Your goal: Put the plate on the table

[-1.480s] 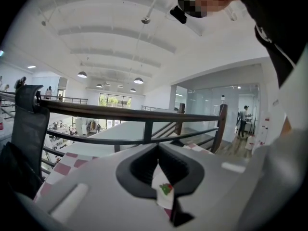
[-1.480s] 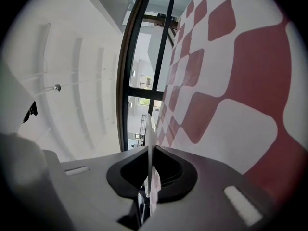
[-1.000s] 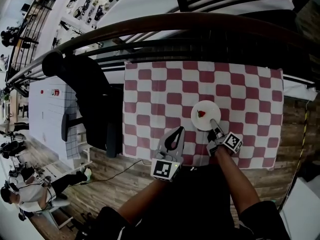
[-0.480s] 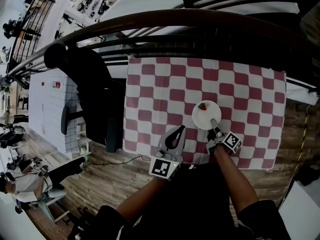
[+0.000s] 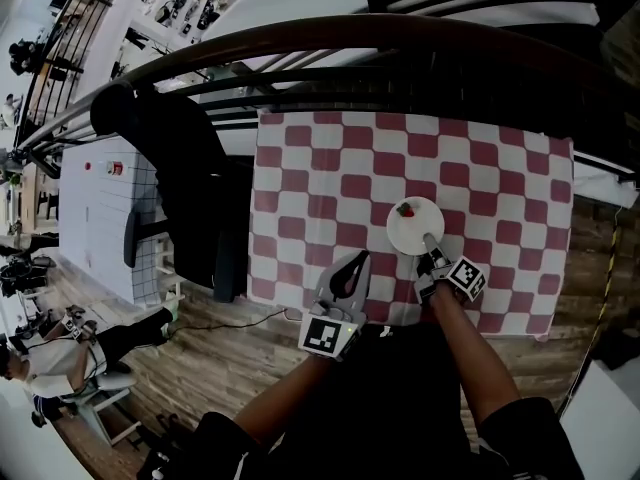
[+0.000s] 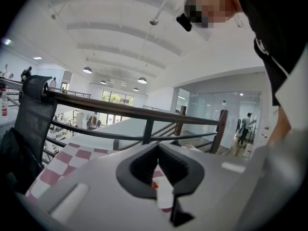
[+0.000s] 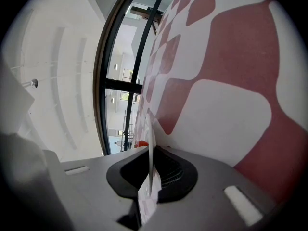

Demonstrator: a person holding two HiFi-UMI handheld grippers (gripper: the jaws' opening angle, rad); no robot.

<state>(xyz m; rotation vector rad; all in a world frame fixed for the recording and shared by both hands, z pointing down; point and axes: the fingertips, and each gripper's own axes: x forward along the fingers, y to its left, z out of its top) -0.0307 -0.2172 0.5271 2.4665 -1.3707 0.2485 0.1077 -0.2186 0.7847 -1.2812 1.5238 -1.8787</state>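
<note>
A small white plate (image 5: 415, 230) with a red piece of food (image 5: 404, 209) near its far rim is over the red-and-white checked tablecloth (image 5: 320, 178), towards the near right. My right gripper (image 5: 430, 245) is shut on the plate's near rim. In the right gripper view the plate (image 7: 151, 153) runs edge-on between the jaws, close and parallel to the cloth (image 7: 226, 105); I cannot tell if it touches. My left gripper (image 5: 358, 260) hovers at the table's near edge, left of the plate, shut with nothing in it. The plate (image 6: 163, 191) shows beyond its tips.
A dark curved railing (image 5: 400, 43) runs along the table's far side. A black office chair (image 5: 170, 168) stands close to the table's left edge. Wooden floor (image 5: 230, 338) lies at the near left, with a cable on it. People are far off at the left.
The red piece now lies nearer the plate's far rim than a second ago. Plate and right gripper have barely shifted. The left gripper has held still.
</note>
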